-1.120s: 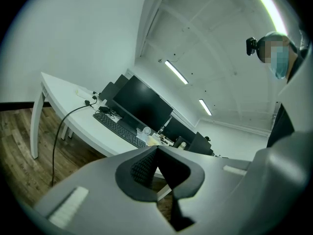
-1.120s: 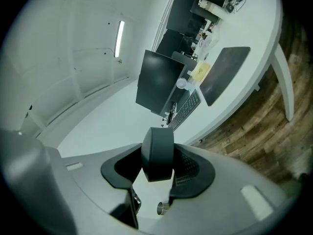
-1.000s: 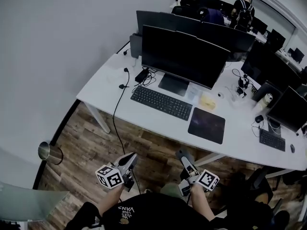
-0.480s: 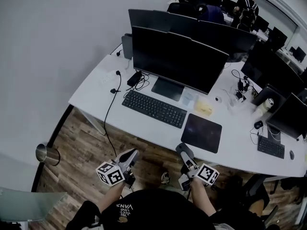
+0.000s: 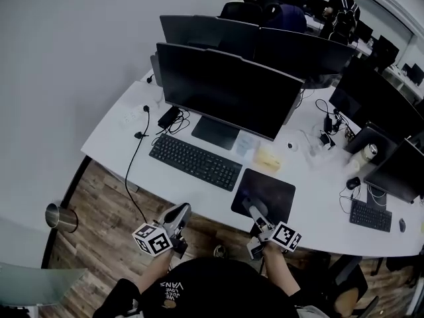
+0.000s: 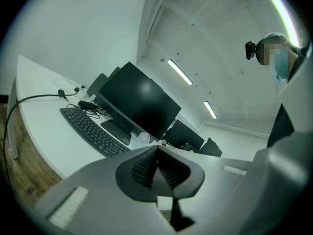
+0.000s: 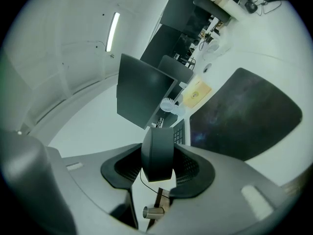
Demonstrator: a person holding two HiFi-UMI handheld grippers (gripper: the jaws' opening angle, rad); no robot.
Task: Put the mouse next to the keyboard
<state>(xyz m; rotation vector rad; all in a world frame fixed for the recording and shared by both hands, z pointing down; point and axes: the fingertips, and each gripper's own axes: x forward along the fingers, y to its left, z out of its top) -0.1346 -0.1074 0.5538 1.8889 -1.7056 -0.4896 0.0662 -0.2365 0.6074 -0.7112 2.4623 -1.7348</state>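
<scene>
The white desk (image 5: 109,134) carried a black keyboard (image 5: 195,161) in front of the monitor (image 5: 225,88), with a dark mouse pad (image 5: 264,194) just to the keyboard's right. The main risk looked to be the release. The mouse (image 7: 157,153) was still held up off the desk, so letting go too high or too far right could drop it, or leave it well apart from the keyboard. The right gripper (image 5: 250,207) was partly open, clamped on the mouse's sides near the pad's front edge. The left gripper (image 5: 179,214) was closed on nothing — short of the desk.
</scene>
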